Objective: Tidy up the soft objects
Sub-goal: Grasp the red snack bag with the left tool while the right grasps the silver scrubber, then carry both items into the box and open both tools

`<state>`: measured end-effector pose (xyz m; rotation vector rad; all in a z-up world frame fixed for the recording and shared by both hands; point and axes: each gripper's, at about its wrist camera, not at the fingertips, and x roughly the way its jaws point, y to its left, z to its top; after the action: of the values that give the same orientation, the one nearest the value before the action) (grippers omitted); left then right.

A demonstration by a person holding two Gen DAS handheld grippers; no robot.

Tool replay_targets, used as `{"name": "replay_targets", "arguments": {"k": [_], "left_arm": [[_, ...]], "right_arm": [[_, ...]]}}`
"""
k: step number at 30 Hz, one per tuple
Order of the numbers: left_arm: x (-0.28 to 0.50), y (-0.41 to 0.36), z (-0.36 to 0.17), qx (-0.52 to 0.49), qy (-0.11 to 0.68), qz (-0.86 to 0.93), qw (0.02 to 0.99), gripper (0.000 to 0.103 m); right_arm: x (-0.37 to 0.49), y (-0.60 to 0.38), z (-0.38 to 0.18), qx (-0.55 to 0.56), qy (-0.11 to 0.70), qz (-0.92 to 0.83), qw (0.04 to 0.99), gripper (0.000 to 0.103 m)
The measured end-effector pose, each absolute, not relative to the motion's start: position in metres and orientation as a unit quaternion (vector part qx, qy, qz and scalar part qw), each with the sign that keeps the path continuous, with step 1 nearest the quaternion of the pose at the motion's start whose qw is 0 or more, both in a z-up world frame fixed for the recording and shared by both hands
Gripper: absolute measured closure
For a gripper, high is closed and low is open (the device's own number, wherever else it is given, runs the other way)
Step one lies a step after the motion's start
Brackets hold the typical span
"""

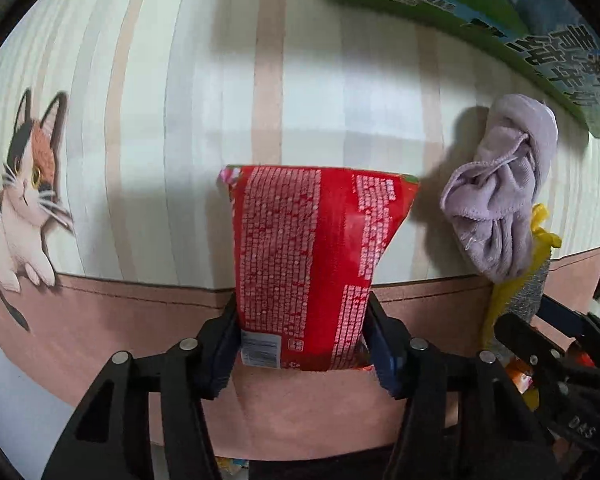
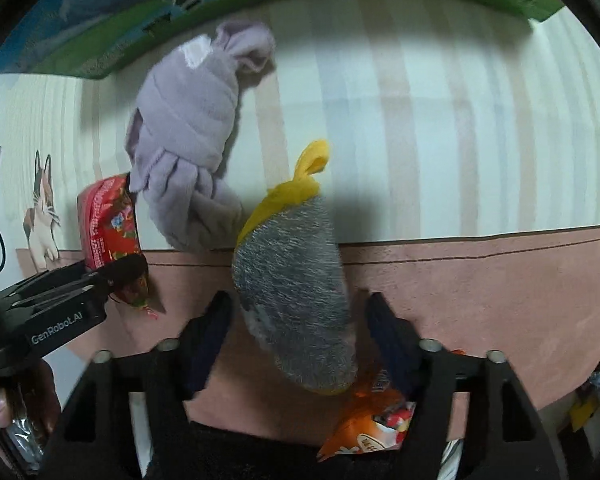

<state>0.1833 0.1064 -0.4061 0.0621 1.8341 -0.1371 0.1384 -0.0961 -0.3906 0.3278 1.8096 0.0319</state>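
Note:
My left gripper is shut on a red snack packet and holds it above the striped mat; the packet also shows in the right wrist view. A crumpled lilac towel lies to its right, also in the right wrist view. A grey scouring sponge with a yellow cloth back sits between the wide-apart fingers of my right gripper, touching neither. The right gripper also shows at the left wrist view's lower right.
A green and blue printed box stands along the far edge of the mat. A cat picture is printed on the mat's left. An orange snack packet lies under my right gripper. The pink mat border runs along the front.

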Motion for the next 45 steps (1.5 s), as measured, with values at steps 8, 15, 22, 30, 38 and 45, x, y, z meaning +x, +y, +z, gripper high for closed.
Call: {"name": "replay_targets", "arguments": {"k": [8, 15, 22, 30, 38, 45], "left_arm": [[0.193, 0.06, -0.389, 0.058, 0.763, -0.052, 0.641, 0.057], [0.175, 0.05, -0.355, 0.023, 0.749, -0.056, 0.66, 0.061], [0.174, 0.027, -0.239, -0.015, 0.693, -0.122, 0.711, 0.061], [0.29, 0.012, -0.128, 0.02, 0.62, -0.151, 0.77, 0.061], [0.421, -0.007, -0.185, 0.065, 0.672, -0.1, 0.731, 0.061], [0.472, -0.031, -0.265, 0.112, 0.714, -0.07, 0.688, 0.061]], "right_arm": [[0.121, -0.072, -0.398, 0.057, 0.792, 0.009, 0.608, 0.032], [0.111, -0.073, -0.382, 0.059, 0.779, 0.003, 0.625, 0.05], [0.108, -0.105, -0.28, 0.118, 0.726, 0.05, 0.676, 0.05], [0.171, -0.143, -0.17, 0.163, 0.648, 0.077, 0.74, 0.05], [0.305, -0.13, -0.177, 0.154, 0.628, 0.028, 0.762, 0.05], [0.36, -0.136, -0.272, 0.176, 0.689, 0.001, 0.703, 0.05]]}}
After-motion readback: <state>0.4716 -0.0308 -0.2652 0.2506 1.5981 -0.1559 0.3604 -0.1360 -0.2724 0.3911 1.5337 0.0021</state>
